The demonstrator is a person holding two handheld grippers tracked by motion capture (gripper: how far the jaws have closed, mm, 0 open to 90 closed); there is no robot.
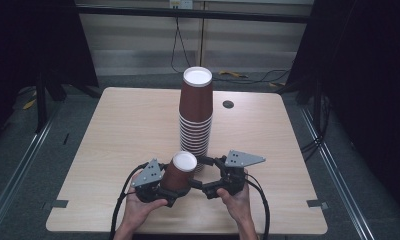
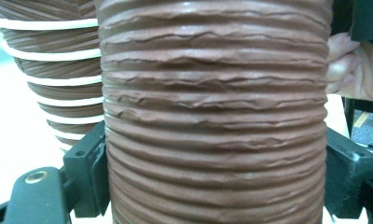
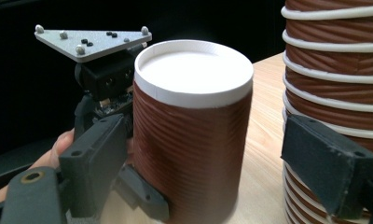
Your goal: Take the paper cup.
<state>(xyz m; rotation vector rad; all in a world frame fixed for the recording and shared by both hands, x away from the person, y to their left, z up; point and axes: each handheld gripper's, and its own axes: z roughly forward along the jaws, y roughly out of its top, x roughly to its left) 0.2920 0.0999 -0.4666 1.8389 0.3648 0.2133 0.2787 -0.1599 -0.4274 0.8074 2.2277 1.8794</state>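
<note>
One cup clamped in left gripper; right gripper apart beside the stack. Overtight squeeze risks crushing it, or a nudge topples the stack.

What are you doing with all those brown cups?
A person sits at a wooden table with a gripper in each hand. The left gripper is shut on a single brown cup, which stands upside down on the table right in front of a tall stack of cups. The right gripper is open, with its fingers close to the foot of the stack; whether they touch it is hard to tell.
</note>
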